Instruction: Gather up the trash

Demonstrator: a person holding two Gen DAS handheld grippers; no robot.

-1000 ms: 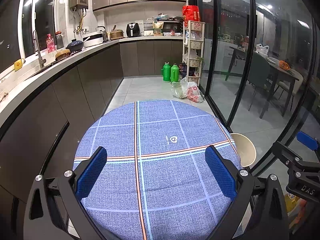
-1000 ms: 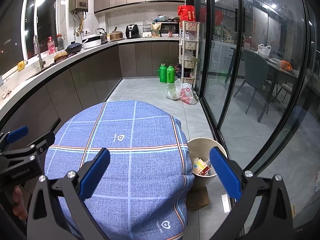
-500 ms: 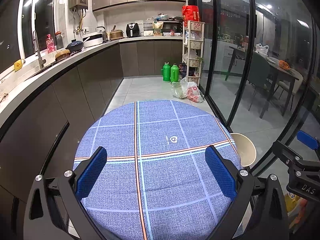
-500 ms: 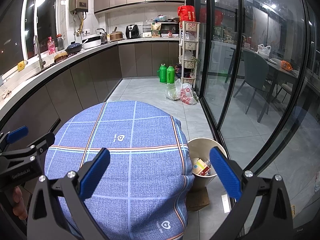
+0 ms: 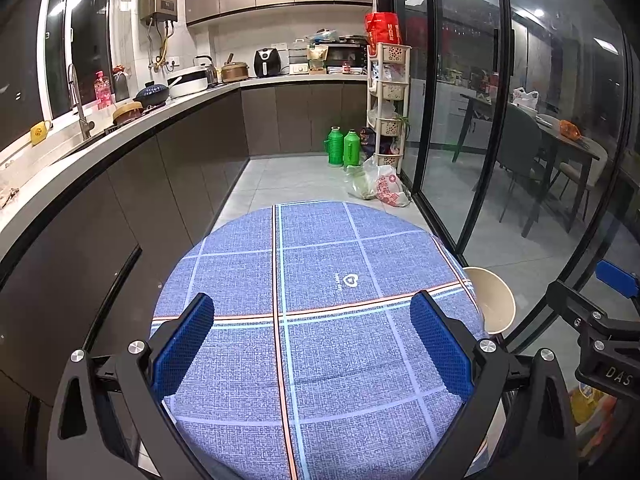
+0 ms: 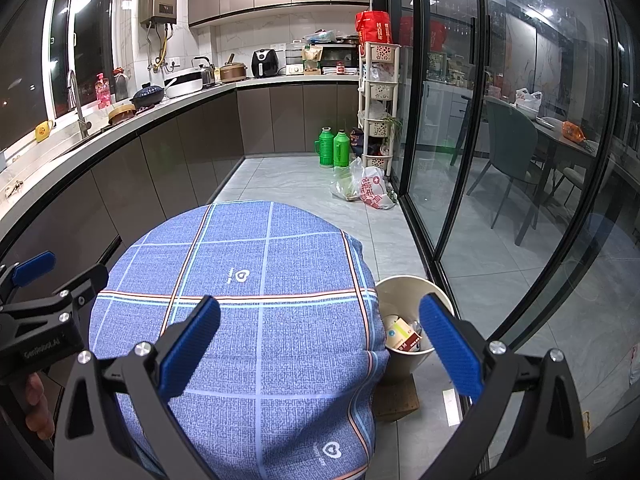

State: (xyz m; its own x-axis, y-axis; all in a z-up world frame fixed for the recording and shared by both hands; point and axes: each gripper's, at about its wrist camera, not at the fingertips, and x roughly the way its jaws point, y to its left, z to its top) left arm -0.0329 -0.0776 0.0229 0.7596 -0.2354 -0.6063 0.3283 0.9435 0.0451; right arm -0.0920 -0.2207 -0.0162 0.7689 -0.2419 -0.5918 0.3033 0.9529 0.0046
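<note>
— Left edge of the right wrist view?
— Left gripper there, seen from the side, with part of a hand at lower left. In its own view, left gripper spread wide, blue pads apart over the checked blue tablecloth, gripping nothing.

— Centre of the frames?
— Round table under that cloth, filling the lower middle. Bare of trash as far as visible. Beyond it, upper centre, two green flasks on the floor tiles, just beside plastic bags.

— Lower right?
— Right gripper also wide apart, holding nothing; one pad over the cloth, the other over the bin. Beige trash bin just beside the table edge, on the floor by the glass door. Trash already inside: packaging, white and red. In the left wrist view, only the bin rim showing at right of the table.
</note>
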